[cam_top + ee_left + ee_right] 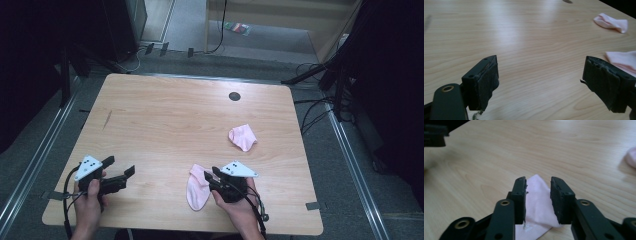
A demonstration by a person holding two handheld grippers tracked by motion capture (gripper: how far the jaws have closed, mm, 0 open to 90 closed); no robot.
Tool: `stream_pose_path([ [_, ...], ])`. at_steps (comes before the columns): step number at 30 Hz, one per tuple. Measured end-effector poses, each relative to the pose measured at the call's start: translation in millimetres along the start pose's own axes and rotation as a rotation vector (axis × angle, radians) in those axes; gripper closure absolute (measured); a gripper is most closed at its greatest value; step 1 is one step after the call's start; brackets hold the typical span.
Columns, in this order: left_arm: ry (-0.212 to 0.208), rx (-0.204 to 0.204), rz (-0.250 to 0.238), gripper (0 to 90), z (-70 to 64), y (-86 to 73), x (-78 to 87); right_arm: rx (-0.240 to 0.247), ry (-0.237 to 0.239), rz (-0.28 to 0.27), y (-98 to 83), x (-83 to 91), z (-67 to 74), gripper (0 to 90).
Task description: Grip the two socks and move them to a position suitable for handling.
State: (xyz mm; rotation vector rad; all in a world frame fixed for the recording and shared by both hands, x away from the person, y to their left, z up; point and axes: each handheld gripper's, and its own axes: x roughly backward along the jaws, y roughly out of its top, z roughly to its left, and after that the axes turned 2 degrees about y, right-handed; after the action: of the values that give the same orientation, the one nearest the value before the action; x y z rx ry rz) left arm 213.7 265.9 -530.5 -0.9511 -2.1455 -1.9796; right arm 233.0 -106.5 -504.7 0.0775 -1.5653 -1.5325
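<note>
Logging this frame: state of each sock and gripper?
Near pink sock: lying flat on the table, ungripped.
Far pink sock: crumpled, lying free.
Left gripper: open wide, empty.
Right gripper: jaws partly open over the near sock, not closed on it.

Two small pink socks lie on the wooden worktop (165, 125), well apart from each other. The nearer sock (197, 187) lies flat and stretched out near the worktop's front edge, its narrow end pointing away from the person. The farther sock (242, 136) sits right of centre, folded over on itself into a loose, rumpled lump.
</note>
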Motion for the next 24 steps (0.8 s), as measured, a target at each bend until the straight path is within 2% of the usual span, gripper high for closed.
stream_pose_path([
  [1, -0.022, -0.016, 0.010, 13.8, -8.1, 0.5, -2.2, 0.017, 0.019, 0.012, -1.5, -2.5, 0.9, 68.9],
  [2, -0.044, -0.030, 0.020, 13.8, -19.0, 0.7, -5.3, 0.072, 0.042, 0.053, -6.2, -10.5, 4.5, 70.0],
  [3, -0.044, -0.030, 0.020, 13.8, -19.0, 0.7, -5.3, 0.086, 0.055, 0.071, -8.0, -13.8, 5.4, 69.6],
  [4, -0.094, -0.023, 0.025, 13.9, -29.1, 1.0, -7.7, 0.109, 0.058, 0.095, -11.5, -19.0, 6.4, 67.6],
  [6, -0.138, -0.022, 0.027, 14.0, -38.8, 1.2, -9.5, 0.130, 0.026, 0.115, -16.6, -25.0, 7.3, 66.1],
  [8, -0.165, -0.030, 0.036, 14.2, -49.8, 1.2, -11.7, 0.130, 0.021, 0.131, -20.8, -29.6, 5.9, 66.2],
  [9, -0.165, -0.030, 0.036, 14.3, -49.8, 1.2, -11.7, 0.130, 0.021, 0.131, -20.8, -29.6, 5.9, 66.2],
  [10, -0.189, -0.033, 0.050, 14.5, -62.1, 1.0, -14.7, 0.130, 0.044, 0.145, -23.1, -32.0, 3.9, 66.7],
  [12, -0.224, -0.033, 0.061, 14.5, -75.4, 0.6, -17.3, 0.137, 0.032, 0.160, -25.1, -33.9, 3.0, 70.4],
  [13, -0.224, -0.033, 0.061, 14.1, -75.4, 0.6, -17.3, 0.137, 0.032, 0.160, -25.1, -33.9, 3.0, 70.4],
  [14, -0.280, -0.013, 0.070, 14.1, -87.9, 0.5, -20.3, 0.132, 0.025, 0.155, -28.0, -35.0, 1.1, 77.6],
  [15, -0.287, -0.030, 0.081, 14.3, -95.6, -0.1, -21.9, 0.121, 0.018, 0.155, -28.4, -34.7, 0.7, 80.5],
  [16, -0.273, -0.054, 0.095, 15.8, -103.9, -1.1, -23.7, 0.115, 0.013, 0.151, -28.7, -34.6, -0.2, 82.3],
  [20, -0.281, -0.118, 0.145, 27.4, -130.7, -7.5, -31.3, 0.093, 0.006, 0.140, -30.4, -34.1, -1.0, 84.8],
  [21, -0.281, -0.118, 0.145, 31.1, -130.7, -7.5, -31.3, 0.093, 0.006, 0.140, -30.4, -34.1, -1.0, 84.8],
  [22, -0.290, -0.127, 0.164, 34.2, -139.9, -9.6, -35.0, 0.092, 0.003, 0.140, -30.4, -34.1, -0.9, 85.1],
  [23, -0.290, -0.127, 0.164, 37.1, -139.9, -9.6, -35.0, 0.092, 0.003, 0.140, -30.4, -34.1, -0.9, 85.1],
  [24, -0.301, -0.138, 0.185, 40.9, -147.0, -11.4, -38.8, 0.078, 0.003, 0.140, -30.2, -34.2, -0.7, 85.2],
])
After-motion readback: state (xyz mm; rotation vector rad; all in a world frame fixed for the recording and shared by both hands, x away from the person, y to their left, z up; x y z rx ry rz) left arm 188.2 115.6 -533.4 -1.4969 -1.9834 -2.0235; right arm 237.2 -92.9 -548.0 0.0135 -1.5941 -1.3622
